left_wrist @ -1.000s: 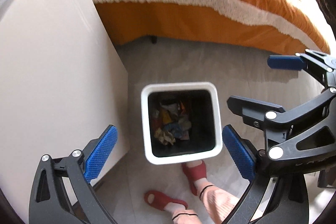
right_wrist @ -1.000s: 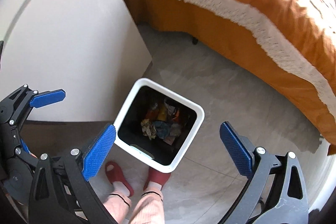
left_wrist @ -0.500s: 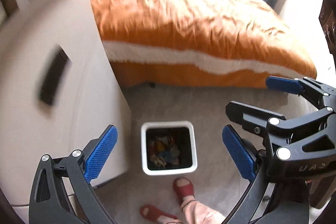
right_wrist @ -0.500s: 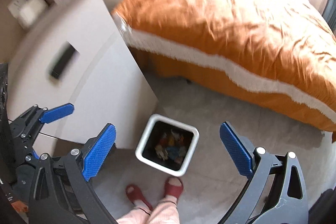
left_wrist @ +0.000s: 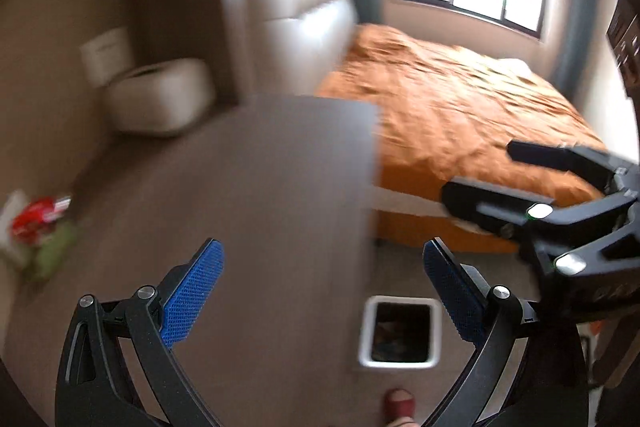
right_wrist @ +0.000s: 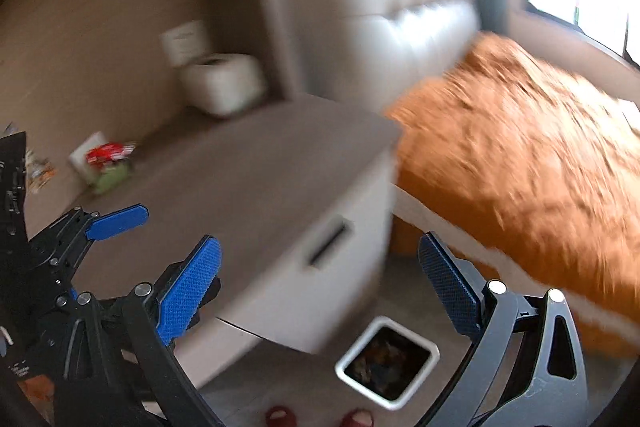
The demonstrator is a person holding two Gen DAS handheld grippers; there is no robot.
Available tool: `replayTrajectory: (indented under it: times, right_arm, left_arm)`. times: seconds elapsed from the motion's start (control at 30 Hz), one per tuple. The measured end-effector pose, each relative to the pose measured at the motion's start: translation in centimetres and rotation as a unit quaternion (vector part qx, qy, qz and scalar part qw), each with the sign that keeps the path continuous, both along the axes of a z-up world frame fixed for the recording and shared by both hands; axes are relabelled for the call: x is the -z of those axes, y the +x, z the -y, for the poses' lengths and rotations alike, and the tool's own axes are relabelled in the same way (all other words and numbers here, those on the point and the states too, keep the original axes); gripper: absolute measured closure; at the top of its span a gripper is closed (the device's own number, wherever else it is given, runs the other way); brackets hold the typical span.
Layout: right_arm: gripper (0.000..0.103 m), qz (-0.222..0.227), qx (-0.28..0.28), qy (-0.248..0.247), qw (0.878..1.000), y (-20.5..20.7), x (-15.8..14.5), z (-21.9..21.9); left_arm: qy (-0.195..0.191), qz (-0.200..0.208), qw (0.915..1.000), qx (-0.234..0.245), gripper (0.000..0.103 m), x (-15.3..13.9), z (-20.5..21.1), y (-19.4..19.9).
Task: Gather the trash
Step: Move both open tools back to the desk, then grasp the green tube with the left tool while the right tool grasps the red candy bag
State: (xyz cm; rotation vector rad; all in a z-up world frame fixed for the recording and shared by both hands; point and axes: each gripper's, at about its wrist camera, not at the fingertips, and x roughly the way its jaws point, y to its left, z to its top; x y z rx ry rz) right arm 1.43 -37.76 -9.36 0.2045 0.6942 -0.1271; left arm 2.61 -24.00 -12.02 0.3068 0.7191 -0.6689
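Note:
A white square trash bin with crumpled waste inside stands on the floor below the cabinet; it also shows in the right wrist view. A red wrapper and a green piece of trash lie at the far left of the brown cabinet top, also in the right wrist view. My left gripper is open and empty, raised above the cabinet's edge. My right gripper is open and empty beside it. Both views are blurred.
A white rounded box stands at the cabinet's back. An orange bed with a padded headboard lies to the right. The person's red slippers are by the bin. More small wrappers lie at the far left.
Both grippers have risen and tilted up from over the bin. The bin has shrunk to the lower frame, and the cabinet top with trash has come into view.

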Motion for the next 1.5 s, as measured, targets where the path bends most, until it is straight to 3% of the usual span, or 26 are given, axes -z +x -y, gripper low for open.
replayTrajectory:
  times: [0.27,0.37,0.53,0.8,1.0,1.1,1.2,1.3,1.4,1.47,1.5]
  right_arm:
    - [0.004,0.046,-0.141,-0.040,0.988,7.1,-5.1,-11.5]
    - [0.004,0.051,-0.178,-0.026,0.982,9.7,-5.4,-14.6]
    - [0.004,0.016,-0.264,-0.034,0.964,14.4,-4.5,-18.2]
    - [0.004,-0.017,-0.382,-0.018,0.924,24.1,-1.7,-21.7]
    - [0.004,-0.053,-0.431,-0.031,0.900,30.5,1.7,-26.1]
    - [0.004,-0.060,-0.432,-0.055,0.898,32.0,2.9,-27.7]
    - [0.004,-0.072,-0.436,-0.045,0.896,33.4,3.8,-28.5]
    - [0.022,-0.065,-0.440,-0.021,0.895,34.0,3.9,-28.0]
    - [0.029,-0.060,-0.438,-0.017,0.897,33.9,3.8,-27.1]
    - [0.033,-0.055,-0.434,-0.017,0.899,33.6,3.7,-26.6]
    - [0.035,-0.054,-0.432,-0.017,0.900,33.5,3.7,-26.3]
  left_arm:
    - [-0.026,0.008,0.9905,-0.135,0.005,-2.9,-13.8,4.8]
    - [-0.031,0.007,0.9832,-0.180,0.005,-3.1,-17.7,6.2]
    - [-0.052,-0.012,0.9704,-0.236,0.005,-1.9,-22.4,9.2]
    - [-0.003,-0.029,0.9700,-0.241,0.005,1.2,-22.5,15.7]
    - [-0.007,-0.060,0.9664,-0.250,0.006,3.0,-23.0,20.4]
    - [0.002,-0.070,0.9690,-0.237,0.007,3.5,-22.6,21.8]
    - [0.002,-0.084,0.9723,-0.218,0.019,4.0,-22.1,22.7]
    - [-0.003,-0.100,0.9734,-0.206,0.028,4.7,-21.5,23.5]
    - [-0.001,-0.098,0.9757,-0.196,0.035,5.1,-20.9,23.8]
    - [0.002,-0.094,0.9778,-0.187,0.044,5.0,-20.5,23.9]
    - [-0.002,-0.095,0.9785,-0.183,0.054,5.0,-20.4,24.0]
